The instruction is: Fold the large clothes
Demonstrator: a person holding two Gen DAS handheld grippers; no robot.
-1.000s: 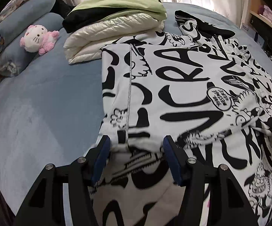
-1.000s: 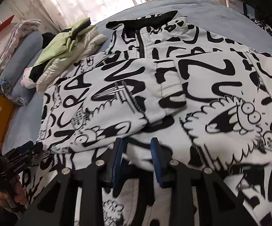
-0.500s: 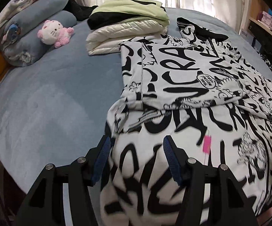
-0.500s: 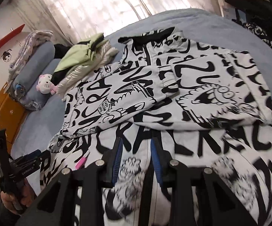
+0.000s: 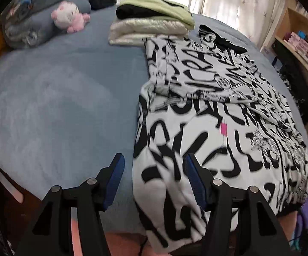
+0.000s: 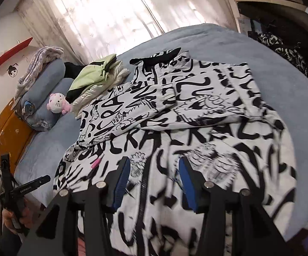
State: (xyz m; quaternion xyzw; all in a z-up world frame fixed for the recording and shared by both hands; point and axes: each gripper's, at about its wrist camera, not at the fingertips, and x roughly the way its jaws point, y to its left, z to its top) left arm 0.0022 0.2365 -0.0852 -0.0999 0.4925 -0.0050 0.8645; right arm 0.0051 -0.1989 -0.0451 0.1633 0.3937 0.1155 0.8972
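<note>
With both sleeves folded in on the graffiti-print jacket (image 6: 196, 111) lying on the bed (image 5: 58, 98), we hold left gripper (image 5: 154, 177) and right gripper (image 6: 154, 183), jaws just widened, empty above its hem, likely next to pinch and fold upward.

My left wrist cam sits behind the left claw (image 5: 154, 179), tilted down over the near edge of the bed (image 5: 58, 106), facing the curtains. Right wrist cam looks past the right claw (image 6: 154, 181), shallower tilt, rolled, same general direction, close to the printed jacket (image 6: 196, 117). Both views share the jacket, the folded pile (image 5: 151, 19) & the pink plush (image 6: 57, 103).
</note>
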